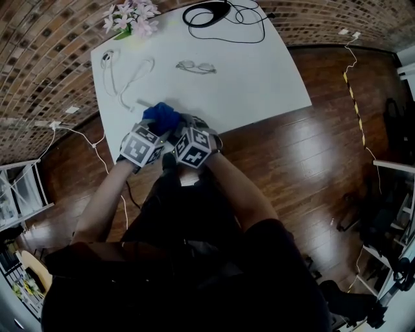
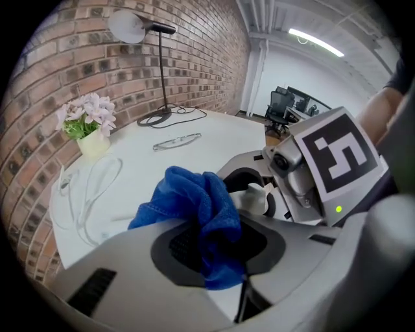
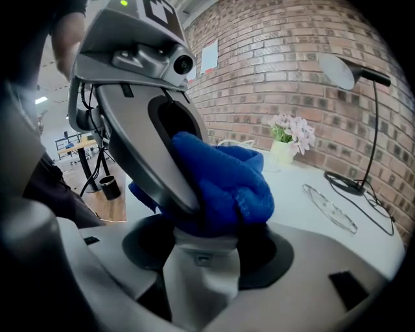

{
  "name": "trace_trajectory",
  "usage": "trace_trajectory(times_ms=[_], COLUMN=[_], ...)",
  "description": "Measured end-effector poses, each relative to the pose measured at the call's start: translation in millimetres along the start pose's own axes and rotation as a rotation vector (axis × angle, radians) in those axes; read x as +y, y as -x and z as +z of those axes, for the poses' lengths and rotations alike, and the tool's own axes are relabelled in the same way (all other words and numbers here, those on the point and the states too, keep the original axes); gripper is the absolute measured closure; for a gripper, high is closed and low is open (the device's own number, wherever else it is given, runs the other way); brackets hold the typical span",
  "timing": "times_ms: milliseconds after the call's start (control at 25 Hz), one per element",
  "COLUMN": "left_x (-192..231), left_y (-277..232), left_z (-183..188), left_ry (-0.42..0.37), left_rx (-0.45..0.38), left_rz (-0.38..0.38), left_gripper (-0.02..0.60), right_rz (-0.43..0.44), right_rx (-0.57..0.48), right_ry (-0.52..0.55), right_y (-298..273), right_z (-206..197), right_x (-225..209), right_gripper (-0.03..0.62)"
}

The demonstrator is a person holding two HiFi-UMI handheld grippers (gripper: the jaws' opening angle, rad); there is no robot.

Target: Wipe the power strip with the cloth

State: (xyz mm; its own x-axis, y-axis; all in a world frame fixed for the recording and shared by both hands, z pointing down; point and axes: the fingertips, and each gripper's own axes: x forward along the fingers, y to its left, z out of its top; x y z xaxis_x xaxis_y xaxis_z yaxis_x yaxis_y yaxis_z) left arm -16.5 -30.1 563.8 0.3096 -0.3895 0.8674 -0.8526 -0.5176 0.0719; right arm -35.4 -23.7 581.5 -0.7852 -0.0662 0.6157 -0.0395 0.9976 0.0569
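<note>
At the near edge of the white table (image 1: 259,78) my two grippers stand close together. The left gripper (image 1: 159,127) (image 2: 214,249) is shut on a bunched blue cloth (image 1: 162,115) (image 2: 198,201) (image 3: 224,181). That cloth lies on the white power strip (image 3: 198,275) (image 2: 257,196), which stands between the jaws of my right gripper (image 1: 182,128) (image 3: 201,259). The right gripper is shut on it with wide-set jaws. Most of the strip is hidden by the cloth and the grippers; a short pale end (image 1: 143,104) shows left of the cloth.
A white looped cord (image 1: 123,78) lies at the table's left, a pair of glasses (image 1: 196,67) near the middle. A pot of pink flowers (image 1: 131,17) and a desk lamp's base with black cable (image 1: 209,13) stand at the far edge. Wooden floor (image 1: 311,155) lies to the right.
</note>
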Motion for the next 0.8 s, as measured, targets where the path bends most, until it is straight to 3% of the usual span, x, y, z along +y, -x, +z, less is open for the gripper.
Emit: trace_trajectory(times_ms=[800], left_x=[-11], left_y=[4], left_z=[13], left_ry=[0.010], left_rx=[-0.040], left_rz=[-0.196], left_gripper=[0.482], right_rz=[-0.006], right_rx=[0.024], right_ry=[-0.044], right_y=[-1], right_z=[2], right_x=[-3], right_gripper=[0.314])
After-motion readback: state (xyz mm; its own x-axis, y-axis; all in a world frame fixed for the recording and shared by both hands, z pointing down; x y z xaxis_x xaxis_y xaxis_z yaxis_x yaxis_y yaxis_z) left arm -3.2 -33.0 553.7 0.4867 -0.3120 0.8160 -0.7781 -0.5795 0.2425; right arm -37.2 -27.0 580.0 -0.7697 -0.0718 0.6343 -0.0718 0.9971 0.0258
